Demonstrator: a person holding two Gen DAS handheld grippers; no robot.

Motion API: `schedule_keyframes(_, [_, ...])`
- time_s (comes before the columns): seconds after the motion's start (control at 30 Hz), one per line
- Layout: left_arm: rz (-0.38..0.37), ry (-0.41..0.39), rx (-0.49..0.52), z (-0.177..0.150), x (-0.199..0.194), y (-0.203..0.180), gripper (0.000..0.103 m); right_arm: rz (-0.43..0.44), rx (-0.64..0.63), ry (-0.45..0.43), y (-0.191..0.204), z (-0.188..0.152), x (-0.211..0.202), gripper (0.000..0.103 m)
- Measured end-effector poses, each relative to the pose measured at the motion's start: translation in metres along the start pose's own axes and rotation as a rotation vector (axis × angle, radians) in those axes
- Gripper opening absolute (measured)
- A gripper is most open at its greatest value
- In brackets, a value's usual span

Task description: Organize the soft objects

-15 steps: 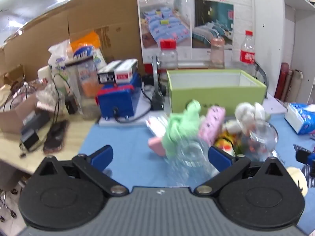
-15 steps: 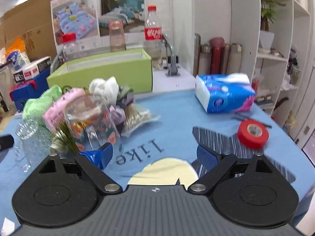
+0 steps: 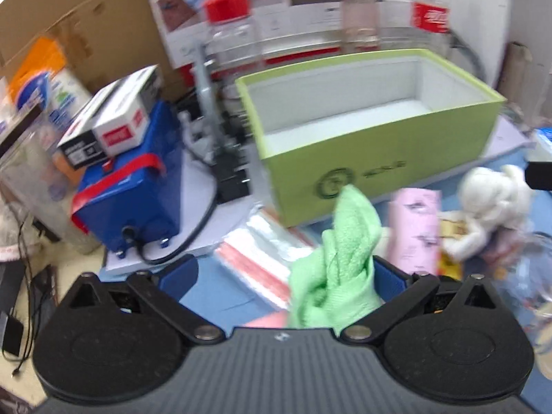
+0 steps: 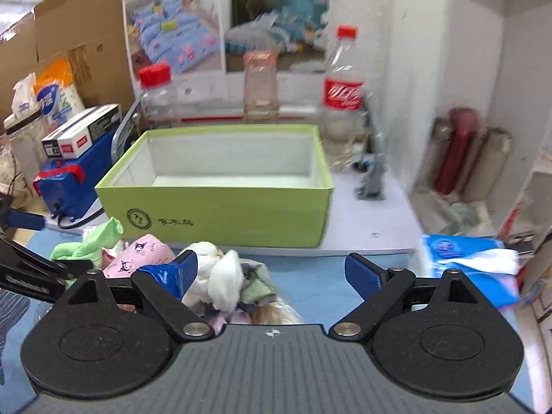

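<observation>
Low in the left wrist frame, the left gripper (image 3: pixel 284 276) stands wide open around the green cloth (image 3: pixel 339 269), gripping nothing.
Right of centre, that crumpled cloth rises between the spread blue pads, nearer the right one, with the green box (image 3: pixel 379 158) behind; the right gripper (image 4: pixel 270 270) too gapes wide and empty, white plush toy (image 4: pixel 220 272) beside its left pad, bottom centre.

Three bottles (image 4: pixel 342 93), one green box (image 4: pixel 220 214)

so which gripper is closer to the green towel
Left. The green towel sits between the open left gripper fingers; the right gripper hovers over the white plush, off to the towel's right.
</observation>
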State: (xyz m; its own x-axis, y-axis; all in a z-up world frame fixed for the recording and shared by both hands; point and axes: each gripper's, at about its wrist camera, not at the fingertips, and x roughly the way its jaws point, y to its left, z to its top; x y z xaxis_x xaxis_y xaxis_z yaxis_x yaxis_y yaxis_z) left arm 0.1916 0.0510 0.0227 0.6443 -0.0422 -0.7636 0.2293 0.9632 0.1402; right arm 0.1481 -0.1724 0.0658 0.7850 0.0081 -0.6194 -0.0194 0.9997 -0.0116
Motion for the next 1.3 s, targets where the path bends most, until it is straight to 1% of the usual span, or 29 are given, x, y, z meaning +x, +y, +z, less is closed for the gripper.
schedule_keyframes(0.1, [0.019, 0.012, -0.072, -0.009, 0.003, 0.024, 0.102, 0.028, -0.045, 0.068, 0.011, 0.005, 0.026, 0.080])
schedule_keyframes(0.17, [0.065, 0.007, -0.094, -0.016, -0.001, 0.037, 0.102, 0.028, -0.076, 0.108, 0.018, 0.006, 0.043, 0.080])
schedule_keyframes(0.23, [0.120, 0.008, -0.101, -0.022, -0.003, 0.048, 0.102, 0.051, -0.091, 0.161, 0.016, 0.008, 0.062, 0.079])
schedule_keyframes(0.27, [0.135, 0.012, -0.106, -0.026, -0.004, 0.053, 0.102, 0.046, -0.090, 0.177, 0.013, 0.008, 0.066, 0.079])
schedule_keyframes(0.37, [0.163, 0.026, -0.139, -0.035, -0.005, 0.069, 0.102, 0.021, -0.039, 0.157, -0.009, 0.005, 0.060, 0.079])
schedule_keyframes(0.47, [0.200, 0.040, -0.159, -0.044, -0.003, 0.077, 0.102, -0.059, -0.013, 0.138, -0.034, -0.008, 0.042, 0.079])
schedule_keyframes(0.57, [0.195, 0.026, -0.190, -0.052, -0.009, 0.082, 0.102, -0.165, 0.019, 0.157, -0.064, -0.034, 0.024, 0.080])
schedule_keyframes(0.63, [0.194, 0.014, -0.212, -0.055, -0.017, 0.081, 0.102, -0.202, 0.047, 0.173, -0.081, -0.053, 0.009, 0.080])
schedule_keyframes(0.67, [0.195, 0.003, -0.217, -0.056, -0.021, 0.080, 0.102, -0.194, 0.066, 0.167, -0.087, -0.060, 0.001, 0.080])
schedule_keyframes(0.7, [0.196, -0.008, -0.217, -0.057, -0.026, 0.079, 0.102, -0.166, 0.098, 0.153, -0.095, -0.067, -0.011, 0.080])
schedule_keyframes(0.77, [0.202, -0.026, -0.216, -0.058, -0.034, 0.076, 0.102, -0.125, 0.161, 0.104, -0.106, -0.078, -0.034, 0.080])
schedule_keyframes(0.83, [0.203, -0.045, -0.225, -0.059, -0.040, 0.074, 0.102, -0.110, 0.216, 0.071, -0.115, -0.088, -0.053, 0.080])
schedule_keyframes(0.9, [0.190, -0.052, -0.239, -0.061, -0.044, 0.074, 0.102, -0.114, 0.261, 0.048, -0.119, -0.093, -0.062, 0.080])
schedule_keyframes(0.97, [0.178, -0.051, -0.246, -0.061, -0.044, 0.073, 0.102, -0.132, 0.254, 0.033, -0.116, -0.098, -0.064, 0.080])
schedule_keyframes(1.03, [0.180, -0.048, -0.239, -0.061, -0.043, 0.070, 0.102, -0.178, 0.212, 0.027, -0.109, -0.095, -0.057, 0.080])
schedule_keyframes(1.1, [0.183, -0.048, -0.228, -0.063, -0.044, 0.069, 0.102, -0.213, 0.170, 0.029, -0.108, -0.083, -0.045, 0.080])
schedule_keyframes(1.17, [0.196, -0.046, -0.228, -0.066, -0.043, 0.070, 0.102, -0.222, 0.116, 0.028, -0.104, -0.069, -0.031, 0.080])
schedule_keyframes(1.23, [0.201, -0.042, -0.233, -0.070, -0.043, 0.073, 0.102, -0.253, 0.108, 0.043, -0.102, -0.059, -0.022, 0.080])
schedule_keyframes(1.3, [0.182, -0.037, -0.250, -0.074, -0.040, 0.077, 0.102, -0.244, 0.137, 0.048, -0.103, -0.061, -0.022, 0.080])
